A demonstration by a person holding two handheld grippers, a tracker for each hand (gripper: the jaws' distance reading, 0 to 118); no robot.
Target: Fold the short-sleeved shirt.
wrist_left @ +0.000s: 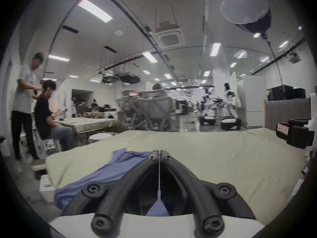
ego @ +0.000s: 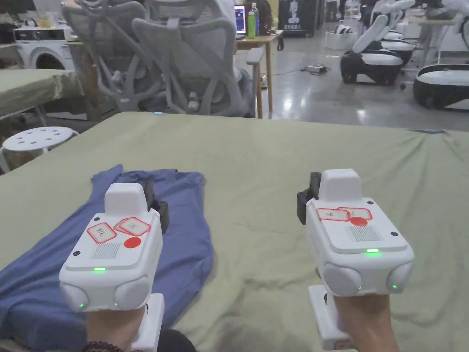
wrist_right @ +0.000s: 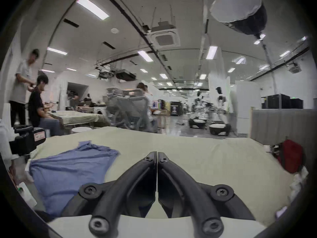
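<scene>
Shirt (ego: 183, 229) crumpled, grippers above — jaws closed

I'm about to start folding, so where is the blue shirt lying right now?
In the head view the blue shirt lies crumpled on the left part of the green-covered table, under the left gripper, well left of the right gripper.

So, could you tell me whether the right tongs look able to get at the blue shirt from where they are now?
Probably yes. The right tongs hang shut above bare green cover, and the blue shirt lies off to their left with nothing on the cloth between. The left tongs, above the shirt, might crowd them.
</scene>
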